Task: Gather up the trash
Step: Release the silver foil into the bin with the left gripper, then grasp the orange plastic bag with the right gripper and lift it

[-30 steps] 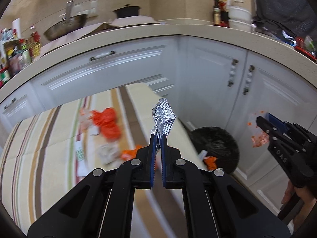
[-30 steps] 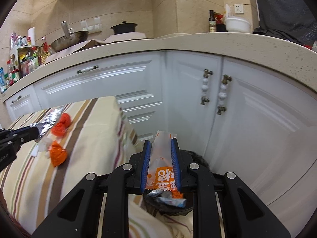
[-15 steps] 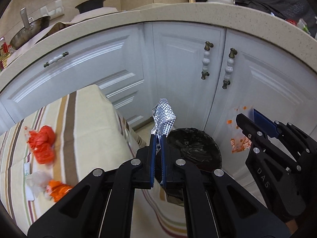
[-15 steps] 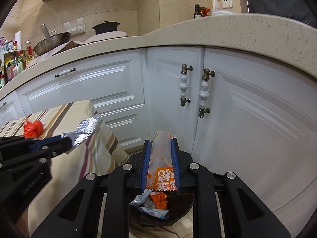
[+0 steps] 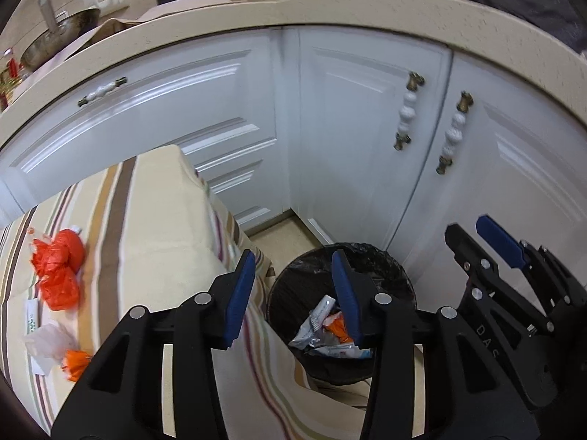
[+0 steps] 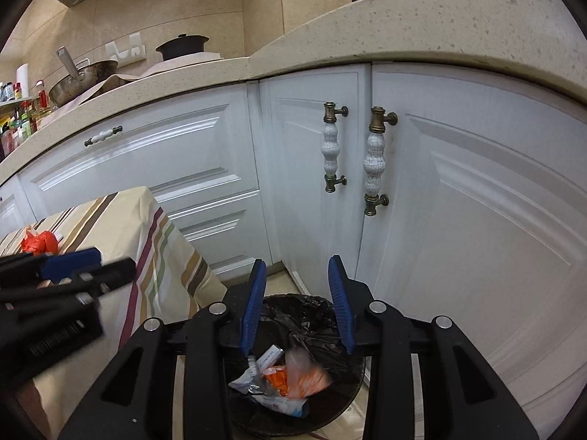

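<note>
Both grippers over the bin. Left gripper and right gripper: jaws opening, nothing between them. A blurred wrapper sits below the right jaws, inside the bin. Advice: hold above the rim until jaws clear. More trash lies left on the table.

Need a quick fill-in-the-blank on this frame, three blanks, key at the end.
1. Both claws hover over the black ____ on the floor.
2. Nothing is between the pads of the left claw or the right claw; both are ____.
3. Orange bags lie on the ____ tablecloth.

Missing: trash bin; opening; striped
</note>
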A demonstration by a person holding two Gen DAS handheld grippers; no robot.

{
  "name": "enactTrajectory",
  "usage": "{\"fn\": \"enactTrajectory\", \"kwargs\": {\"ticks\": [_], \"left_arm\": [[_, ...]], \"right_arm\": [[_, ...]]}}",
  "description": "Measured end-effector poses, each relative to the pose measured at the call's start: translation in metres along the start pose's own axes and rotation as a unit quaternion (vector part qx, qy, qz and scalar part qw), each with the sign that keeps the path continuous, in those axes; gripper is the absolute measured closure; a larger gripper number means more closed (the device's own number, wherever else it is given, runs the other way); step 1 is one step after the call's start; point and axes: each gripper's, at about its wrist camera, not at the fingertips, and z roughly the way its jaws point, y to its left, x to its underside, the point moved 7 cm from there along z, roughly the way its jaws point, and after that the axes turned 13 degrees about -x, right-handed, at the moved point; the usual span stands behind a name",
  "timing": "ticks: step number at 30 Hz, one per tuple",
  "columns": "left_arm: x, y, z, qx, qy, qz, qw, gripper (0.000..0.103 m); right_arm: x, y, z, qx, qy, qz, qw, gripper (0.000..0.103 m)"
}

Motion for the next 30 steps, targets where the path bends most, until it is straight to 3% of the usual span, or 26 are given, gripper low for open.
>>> {"fn": "enactTrajectory", "kwargs": {"ticks": [9,19,30], "left_arm": [[0.001,0.068,-0.033,-0.025,-0.02,-0.028,0.9991,0.06],[0.039,0.17,-0.053,-0.09,0.0,-0.068,0.9936,0.06],[0.089,0.285,-0.067,-0.168,0.029,-0.128,0.977,0.055]], "right_arm": [[-0.002,0.034,-0.015,-0.02,0.0,-0.006,1.0,0.064],[0.002,0.12,-0.023,-0.088,0.01,-0.034,0.996,0.061],[0.026,0.23,-0.012,-0.176,0.053,-0.091,0.979,0.056]]}}
